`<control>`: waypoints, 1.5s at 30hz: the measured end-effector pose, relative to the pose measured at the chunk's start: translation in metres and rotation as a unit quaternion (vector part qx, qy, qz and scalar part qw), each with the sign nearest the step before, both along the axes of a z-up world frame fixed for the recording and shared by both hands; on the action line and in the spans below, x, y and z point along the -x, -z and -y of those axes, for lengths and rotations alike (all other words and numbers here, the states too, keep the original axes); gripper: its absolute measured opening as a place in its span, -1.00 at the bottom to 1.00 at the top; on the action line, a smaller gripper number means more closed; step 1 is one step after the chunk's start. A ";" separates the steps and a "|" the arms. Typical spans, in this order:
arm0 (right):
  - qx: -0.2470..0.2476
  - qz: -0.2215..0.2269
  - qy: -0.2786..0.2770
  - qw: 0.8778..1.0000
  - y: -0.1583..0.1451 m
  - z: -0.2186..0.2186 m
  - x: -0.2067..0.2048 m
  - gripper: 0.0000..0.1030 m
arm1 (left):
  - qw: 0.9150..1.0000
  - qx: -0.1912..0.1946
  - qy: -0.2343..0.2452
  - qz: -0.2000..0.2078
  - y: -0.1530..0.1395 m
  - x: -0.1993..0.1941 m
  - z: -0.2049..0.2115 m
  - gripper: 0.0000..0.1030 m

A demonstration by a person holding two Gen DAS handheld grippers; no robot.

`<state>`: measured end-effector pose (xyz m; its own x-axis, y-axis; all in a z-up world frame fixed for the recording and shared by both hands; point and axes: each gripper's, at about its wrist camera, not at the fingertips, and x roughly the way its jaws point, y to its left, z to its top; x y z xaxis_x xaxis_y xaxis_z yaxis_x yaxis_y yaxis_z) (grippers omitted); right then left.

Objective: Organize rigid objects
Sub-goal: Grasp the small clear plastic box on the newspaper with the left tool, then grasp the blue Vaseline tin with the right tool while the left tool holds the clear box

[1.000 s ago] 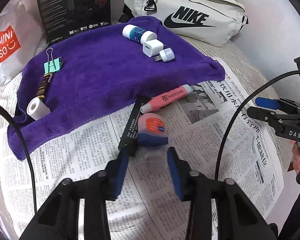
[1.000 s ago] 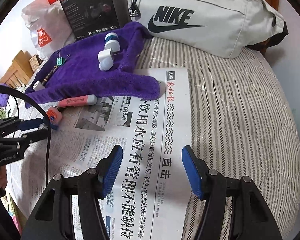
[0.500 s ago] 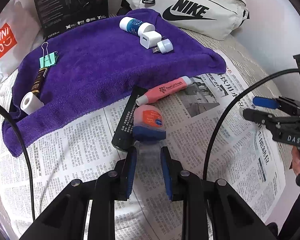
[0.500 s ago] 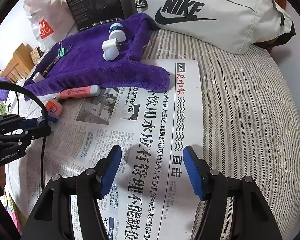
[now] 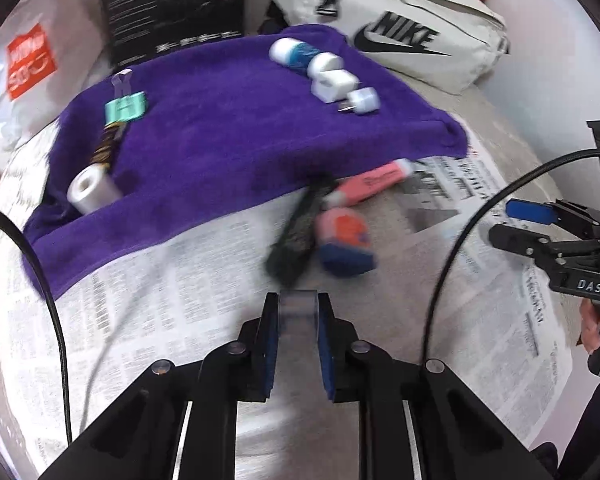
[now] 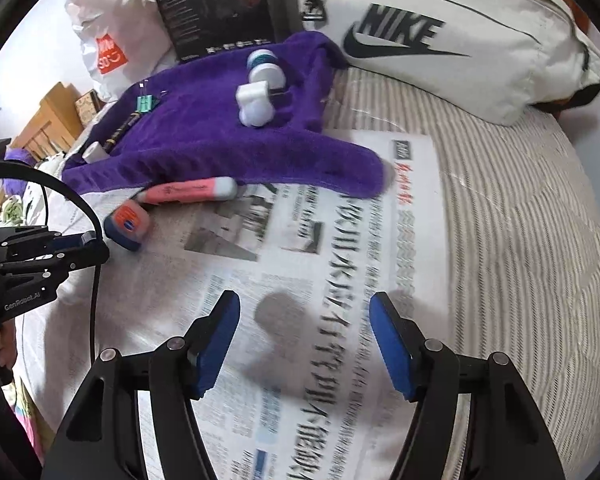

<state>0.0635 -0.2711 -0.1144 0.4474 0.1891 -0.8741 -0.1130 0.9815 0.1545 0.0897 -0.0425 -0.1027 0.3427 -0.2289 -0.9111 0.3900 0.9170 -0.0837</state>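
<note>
Clear plastic piece [image 5: 298,308], flat, pinched in left gripper [image 5: 298,320] jaws.

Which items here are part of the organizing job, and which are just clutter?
Job: clear piece clamped in left gripper, orange-blue tub, black stick, pink tube, white charger, white adapter, blue-white bottle, green binder clip, white roll, purple towel.
Lying about: Nike bag, black box, Miniso bag, newspaper.
</note>
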 end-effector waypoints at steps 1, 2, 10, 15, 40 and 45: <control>-0.003 0.002 -0.005 1.000 0.000 -0.003 -0.001 0.29 | 1.000 0.000 -0.005 -0.001 0.001 0.000 -0.006 -0.67; -0.008 0.004 -0.013 1.000 -0.001 -0.009 -0.004 0.29 | 1.000 0.002 -0.012 0.000 0.001 0.000 -0.014 -0.67; -0.028 0.025 -0.068 0.997 -0.013 -0.057 -0.020 0.29 | 0.998 -0.002 -0.055 0.007 0.000 -0.001 -0.055 -0.66; -0.042 0.031 -0.123 0.991 -0.015 -0.097 -0.026 0.29 | 0.997 0.005 -0.071 0.010 0.001 0.003 -0.072 -0.66; 0.024 0.029 -0.162 0.986 -0.006 -0.133 -0.034 -0.16 | 0.995 0.032 -0.091 0.017 -0.002 0.017 -0.104 -0.66; 0.042 0.014 -0.155 0.987 0.001 -0.129 -0.030 -0.16 | 0.995 0.036 -0.091 0.018 -0.001 0.018 -0.105 -0.66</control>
<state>0.0936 -0.1426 -0.1158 0.4028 0.2490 -0.8808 -0.4135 0.9080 0.0676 0.0717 0.0621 -0.1015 0.4175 -0.2251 -0.8804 0.2220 0.9647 -0.1414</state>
